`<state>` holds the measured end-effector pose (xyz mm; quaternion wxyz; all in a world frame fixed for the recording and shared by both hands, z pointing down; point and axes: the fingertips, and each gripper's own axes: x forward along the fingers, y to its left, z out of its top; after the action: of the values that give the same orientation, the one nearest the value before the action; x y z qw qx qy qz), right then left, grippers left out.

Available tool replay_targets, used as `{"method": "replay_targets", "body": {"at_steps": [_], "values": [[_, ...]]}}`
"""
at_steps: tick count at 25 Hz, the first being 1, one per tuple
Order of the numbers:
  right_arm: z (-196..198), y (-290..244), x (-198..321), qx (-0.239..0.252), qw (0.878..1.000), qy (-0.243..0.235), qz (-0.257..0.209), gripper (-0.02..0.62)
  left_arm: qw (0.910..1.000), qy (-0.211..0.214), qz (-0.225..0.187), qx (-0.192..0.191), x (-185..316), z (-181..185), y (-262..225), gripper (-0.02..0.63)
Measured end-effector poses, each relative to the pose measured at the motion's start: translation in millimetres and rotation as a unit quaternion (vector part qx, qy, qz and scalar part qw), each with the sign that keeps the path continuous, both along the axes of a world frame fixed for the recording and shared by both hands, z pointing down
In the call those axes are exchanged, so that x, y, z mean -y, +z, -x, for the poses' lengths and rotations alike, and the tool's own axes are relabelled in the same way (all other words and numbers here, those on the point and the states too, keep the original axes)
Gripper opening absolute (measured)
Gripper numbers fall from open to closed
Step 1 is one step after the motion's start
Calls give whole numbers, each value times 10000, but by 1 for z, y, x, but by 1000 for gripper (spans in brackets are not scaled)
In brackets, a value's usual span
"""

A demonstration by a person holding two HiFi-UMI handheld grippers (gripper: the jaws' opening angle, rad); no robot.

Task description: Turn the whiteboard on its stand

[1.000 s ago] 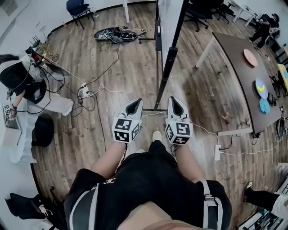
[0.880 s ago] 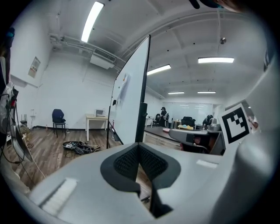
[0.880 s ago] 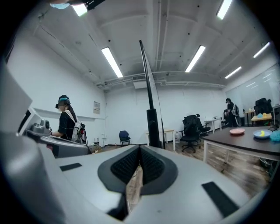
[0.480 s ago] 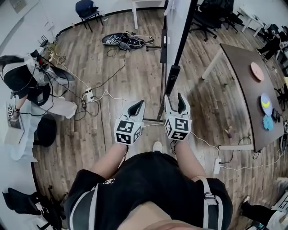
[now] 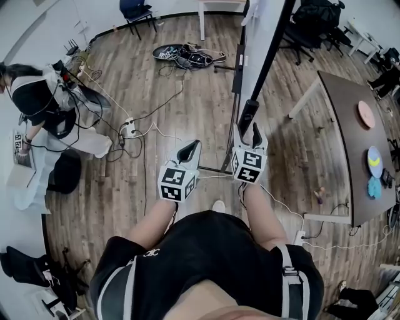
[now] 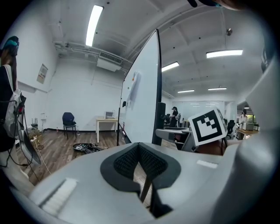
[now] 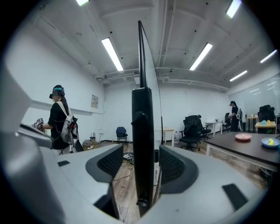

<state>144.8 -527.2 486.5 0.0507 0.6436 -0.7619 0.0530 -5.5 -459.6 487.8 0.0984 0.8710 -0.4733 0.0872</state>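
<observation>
The whiteboard (image 5: pixel 265 44) stands edge-on in front of me, white with a black frame. In the left gripper view the whiteboard (image 6: pixel 142 100) shows its white face. The stand's black post (image 5: pixel 248 115) runs down from it. My right gripper (image 5: pixel 248 134) straddles that post, its jaws opening. In the right gripper view the post (image 7: pixel 143 144) stands between the pads with a gap on each side, so nothing is gripped. My left gripper (image 5: pixel 189 150) hangs shut and empty to the left of the post, its pads (image 6: pixel 131 161) touching.
A brown table (image 5: pixel 342 134) with coloured plates stands at the right. A person (image 5: pixel 37 100) stands at the left by a power strip (image 5: pixel 130 128) and trailing cables. A heap of cables (image 5: pixel 187 55) lies behind the board; a blue chair (image 5: pixel 137 9) stands far back.
My right gripper went from shut to open and moved forward until its jaws flank the black post. My left gripper stayed shut and barely shifted. I have stepped closer to the board.
</observation>
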Motion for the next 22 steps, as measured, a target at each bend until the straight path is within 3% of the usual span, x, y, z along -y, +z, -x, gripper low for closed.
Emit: {"method": "replay_targets", "body": {"at_steps": [6, 8, 10, 22], "values": [[1, 11, 23, 39, 9996, -54, 265, 233, 9997, -233, -15, 6, 3, 12, 1, 9], [2, 11, 24, 132, 9993, -152, 319, 178, 9996, -296, -10, 8, 2, 16, 0, 9], [2, 11, 23, 60, 9992, -256, 307, 179, 9994, -337, 1, 3, 2, 18, 1, 9], [6, 13, 14, -155, 9982, -457, 367, 170, 9997, -238, -13, -67, -5, 7, 1, 9]]}}
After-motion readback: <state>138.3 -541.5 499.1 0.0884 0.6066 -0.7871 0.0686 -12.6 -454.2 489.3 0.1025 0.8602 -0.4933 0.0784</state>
